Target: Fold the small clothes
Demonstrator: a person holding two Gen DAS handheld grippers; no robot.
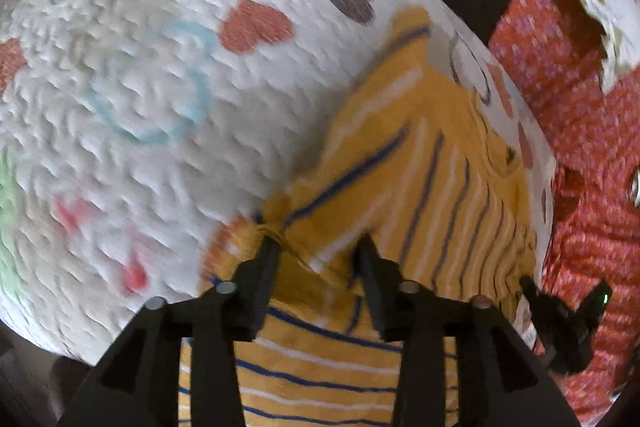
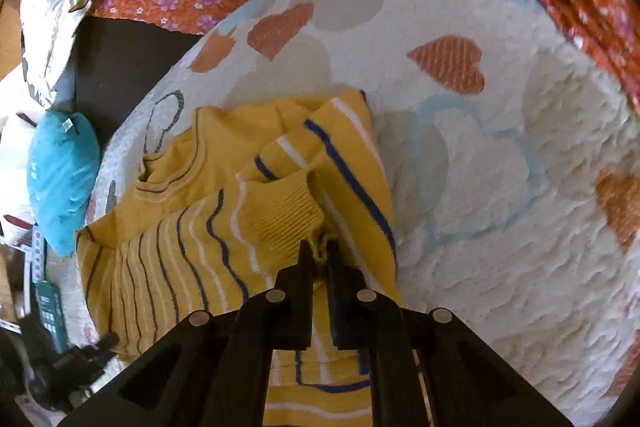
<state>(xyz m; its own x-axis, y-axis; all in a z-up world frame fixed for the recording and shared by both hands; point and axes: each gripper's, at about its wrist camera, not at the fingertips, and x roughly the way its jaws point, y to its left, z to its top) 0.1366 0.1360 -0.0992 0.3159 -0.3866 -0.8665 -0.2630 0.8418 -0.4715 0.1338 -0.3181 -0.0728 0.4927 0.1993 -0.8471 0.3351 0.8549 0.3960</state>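
Two grippers — right gripper [image 2: 319,247] pinching striped sweater [image 2: 224,195].

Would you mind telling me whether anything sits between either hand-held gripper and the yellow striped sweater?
Nothing visible does. The right hand-held gripper is already shut on the yellow striped sweater, and the left hand-held gripper is open with sweater fabric directly between its fingers, on the heart-patterned blanket.

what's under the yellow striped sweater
The yellow striped sweater lies on a white textured blanket with hearts. Whatever sits directly beneath its folds is covered, so it cannot be seen.
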